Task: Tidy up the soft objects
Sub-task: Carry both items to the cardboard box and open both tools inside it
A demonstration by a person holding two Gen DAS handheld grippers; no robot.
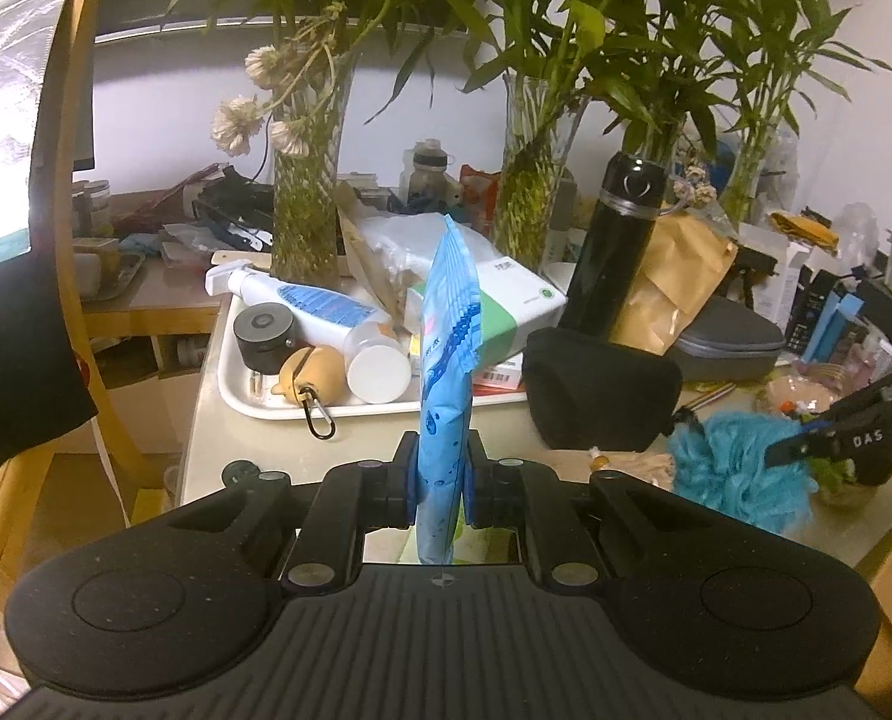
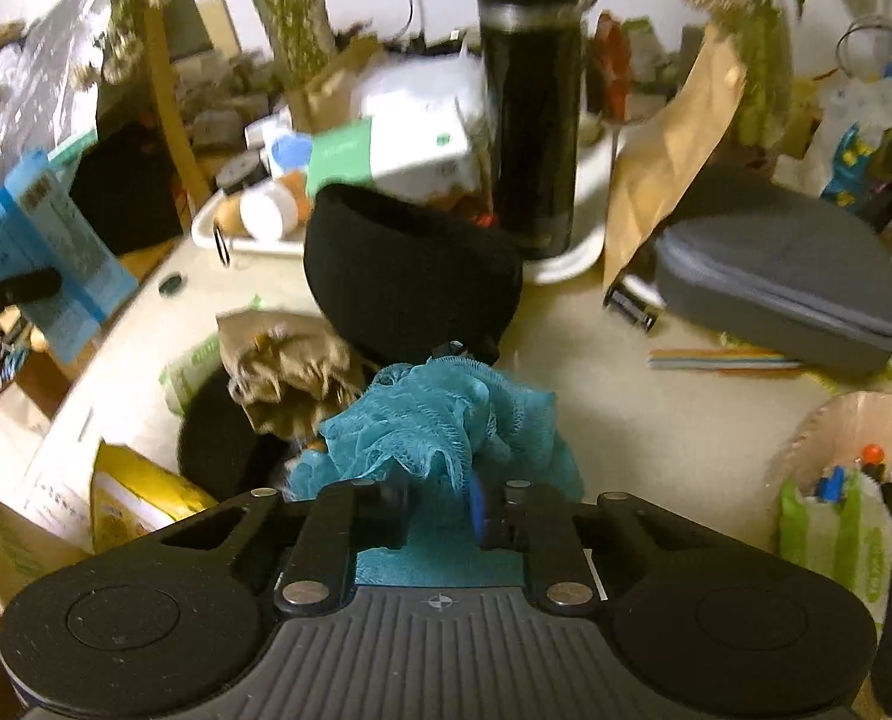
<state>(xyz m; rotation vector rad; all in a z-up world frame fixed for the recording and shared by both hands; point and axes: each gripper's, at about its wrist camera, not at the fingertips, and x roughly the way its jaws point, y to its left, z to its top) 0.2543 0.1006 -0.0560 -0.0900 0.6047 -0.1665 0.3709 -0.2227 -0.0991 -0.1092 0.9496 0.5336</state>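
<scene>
The teal mesh bath puff (image 2: 446, 414) sits on the cream table (image 2: 655, 420), right in front of the black pouch (image 2: 410, 276). The right gripper (image 2: 443, 507) has its two fingers pinched into the near edge of the puff, so it is clamped on the puff. The puff is fluffy and full of holes. The fingers may have caught only a thin bit of net. Then the puff could slip out when it goes up, or a loop could tear.

A crumpled tan cloth (image 2: 290, 366) lies touching the puff, on the left of it. The net could snag on it and drag it along.

The tall black bottle (image 2: 532, 102) stands behind the black pouch. A big swing could bump the pouch into it and tip it over.

The left gripper (image 1: 443, 483) is squeezed shut on a blue soft pack (image 1: 446, 360), which stands straight up between the fingers, in the air and to the left of the black pouch. It is held only near the bottom. It is floppy, so it could bend over or slide out.

The two grippers are near each other, so they could knock together.
</scene>
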